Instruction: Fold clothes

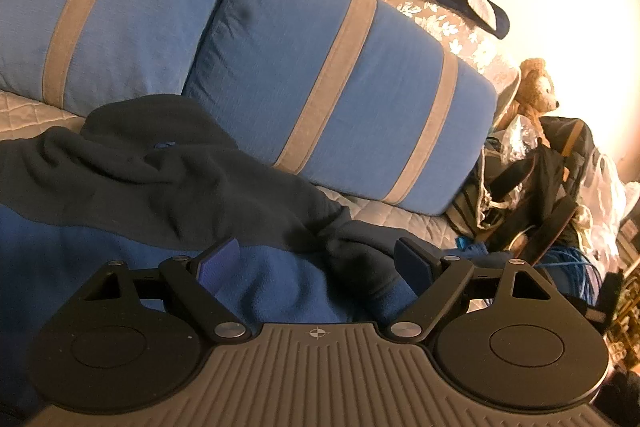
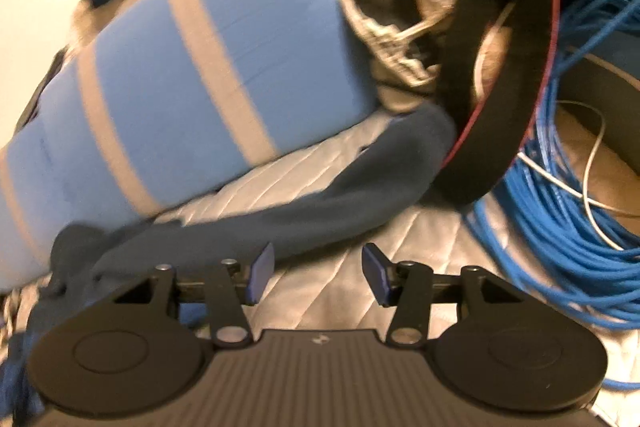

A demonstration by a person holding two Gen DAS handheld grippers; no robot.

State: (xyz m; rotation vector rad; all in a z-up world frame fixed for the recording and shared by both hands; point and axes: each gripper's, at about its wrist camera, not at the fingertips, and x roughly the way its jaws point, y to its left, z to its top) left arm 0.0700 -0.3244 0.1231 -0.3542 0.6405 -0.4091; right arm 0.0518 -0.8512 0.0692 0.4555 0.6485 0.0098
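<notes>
A grey quilted bed [image 2: 320, 179] holds a soft, floppy fleece top [image 1: 168, 187] below the blue pillow [image 1: 328, 99]. Left gripper [image 1: 316, 267] and right gripper [image 2: 318, 275] are spread, empty. Grab its sleeve [image 2: 320, 203].

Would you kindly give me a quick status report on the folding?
Left gripper open over the fleece. Right gripper open, by its sleeve. Fleece rumpled, unfolded. Blue cable and bags crowd the sleeve end.
</notes>
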